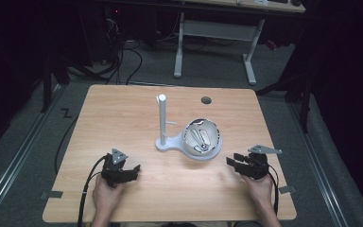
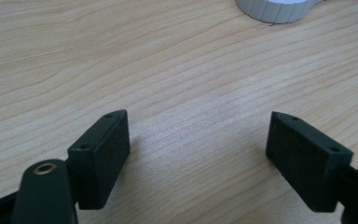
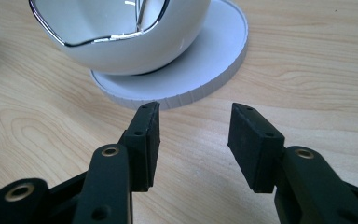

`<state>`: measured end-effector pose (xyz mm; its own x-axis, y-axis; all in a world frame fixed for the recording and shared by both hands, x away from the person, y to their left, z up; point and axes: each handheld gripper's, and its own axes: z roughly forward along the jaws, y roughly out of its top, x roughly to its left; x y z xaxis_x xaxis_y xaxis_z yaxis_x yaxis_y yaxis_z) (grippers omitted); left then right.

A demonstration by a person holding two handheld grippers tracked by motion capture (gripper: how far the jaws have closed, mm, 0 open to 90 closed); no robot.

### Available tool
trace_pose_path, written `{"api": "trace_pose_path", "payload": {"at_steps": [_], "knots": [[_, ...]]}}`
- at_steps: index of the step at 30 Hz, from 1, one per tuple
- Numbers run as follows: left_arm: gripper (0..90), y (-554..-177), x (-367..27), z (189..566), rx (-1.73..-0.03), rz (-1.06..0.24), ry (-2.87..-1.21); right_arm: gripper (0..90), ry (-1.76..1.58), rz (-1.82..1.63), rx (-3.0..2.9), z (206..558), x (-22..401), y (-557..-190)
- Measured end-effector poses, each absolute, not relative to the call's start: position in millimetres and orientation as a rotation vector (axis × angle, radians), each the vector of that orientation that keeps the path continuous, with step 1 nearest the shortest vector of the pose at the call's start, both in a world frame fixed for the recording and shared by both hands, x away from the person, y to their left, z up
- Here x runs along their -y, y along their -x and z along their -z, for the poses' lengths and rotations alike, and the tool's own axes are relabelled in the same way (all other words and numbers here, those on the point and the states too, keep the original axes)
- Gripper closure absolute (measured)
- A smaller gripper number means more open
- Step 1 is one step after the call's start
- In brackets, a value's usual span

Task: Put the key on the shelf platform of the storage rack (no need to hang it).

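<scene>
A white bowl-shaped shell with a chrome rim (image 1: 202, 137) rests on the round disc (image 3: 214, 70) of a white stand near the table's middle. A thin white post (image 1: 161, 118) rises from the stand's left end. In the right gripper view the shell (image 3: 121, 42) sits just beyond my right gripper (image 3: 195, 109), whose jaws are open over bare wood. My right gripper (image 1: 232, 161) lies at the shell's right front. My left gripper (image 1: 133, 171) rests at the left front, and its jaws (image 2: 198, 121) are spread wide with nothing between them. The disc's edge (image 2: 275, 9) lies far ahead.
The wooden table (image 1: 123, 113) has a round cable hole (image 1: 206, 100) at the back. Cables trail from both grippers toward the front edge. Beyond the table are a grey floor, a white desk frame (image 1: 215, 33) and dark cables.
</scene>
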<state>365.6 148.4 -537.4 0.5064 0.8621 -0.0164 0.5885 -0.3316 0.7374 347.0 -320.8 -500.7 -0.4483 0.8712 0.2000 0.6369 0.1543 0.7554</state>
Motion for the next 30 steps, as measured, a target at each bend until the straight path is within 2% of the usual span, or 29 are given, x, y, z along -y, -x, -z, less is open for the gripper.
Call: {"api": "trace_pose_path", "payload": {"at_steps": [14, 30], "knots": [[22.1, -365.7, -148.5, 537.4, -1.183, -0.500, -2.049, 53.2, -1.466, -1.108, -2.149, 521.8, 312.6, -343.0], [22.1, -365.6, -148.4, 537.4, -1.183, -0.501, -2.050, 49.9, -1.383, -1.001, -2.155, 530.8, 301.9, -337.9]]}}
